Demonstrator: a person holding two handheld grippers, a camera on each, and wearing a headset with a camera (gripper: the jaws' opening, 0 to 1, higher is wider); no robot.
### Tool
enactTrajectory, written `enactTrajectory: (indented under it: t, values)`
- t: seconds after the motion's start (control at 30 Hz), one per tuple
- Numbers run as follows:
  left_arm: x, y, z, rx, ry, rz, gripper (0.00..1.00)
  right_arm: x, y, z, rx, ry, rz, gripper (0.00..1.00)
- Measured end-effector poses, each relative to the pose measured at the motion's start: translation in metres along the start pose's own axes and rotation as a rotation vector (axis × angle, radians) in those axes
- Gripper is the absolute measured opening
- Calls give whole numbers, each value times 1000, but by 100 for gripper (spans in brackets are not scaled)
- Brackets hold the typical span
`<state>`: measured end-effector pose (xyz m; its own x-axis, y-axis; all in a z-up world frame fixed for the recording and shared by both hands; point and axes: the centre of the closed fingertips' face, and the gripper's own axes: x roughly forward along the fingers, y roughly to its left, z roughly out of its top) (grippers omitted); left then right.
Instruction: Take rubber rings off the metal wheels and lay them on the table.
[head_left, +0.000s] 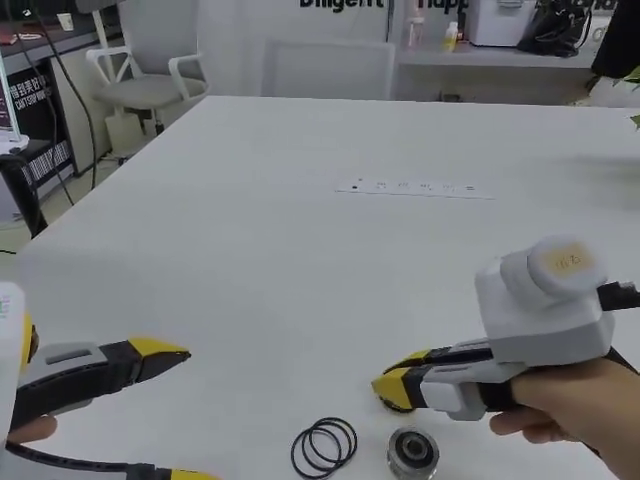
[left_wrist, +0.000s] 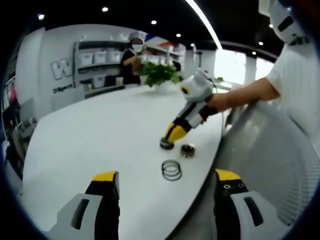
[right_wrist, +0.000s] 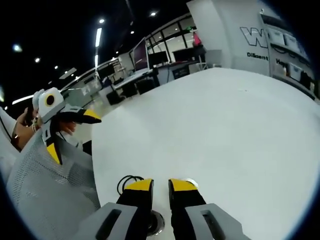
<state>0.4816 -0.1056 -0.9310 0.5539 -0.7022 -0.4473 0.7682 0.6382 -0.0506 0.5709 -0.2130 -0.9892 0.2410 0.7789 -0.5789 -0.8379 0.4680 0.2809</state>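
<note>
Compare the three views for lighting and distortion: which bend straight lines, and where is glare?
Head view: even, soft light, straight lines, hardly any shadow by the rubber rings. Left gripper view: fisheye bows the table edge, window blown out. Right gripper view: fisheye too, ceiling lamps flare against dark.

The white table (head_left: 250, 250) bears a small heap of black rubber rings (head_left: 323, 447) near its front edge, and a metal wheel (head_left: 412, 452) lies just beside them. Farther back, a row of sockets (head_left: 415, 187) sits flush in the top. A potted plant (left_wrist: 159, 75) stands at a far edge.
</note>
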Motion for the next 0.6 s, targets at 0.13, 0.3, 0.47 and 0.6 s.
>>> enactTrajectory:
  t: [0.13,0.3,0.47,0.6]
  values:
    - [0,0,3,18,-6,0,78,-7,-12,3,7,-26,-37,10]
    - [-1,-3,7,53,-3,-7,78,-16,-30,4,75,-60,-76,10]
    - [-2,-4,20,64,-27,-13,79,-22,-42,-4,85,-46,-112,11]
    - [-1,-9,40,89,-69,-36,78,-21,-42,-13,110,-20,-90,14]
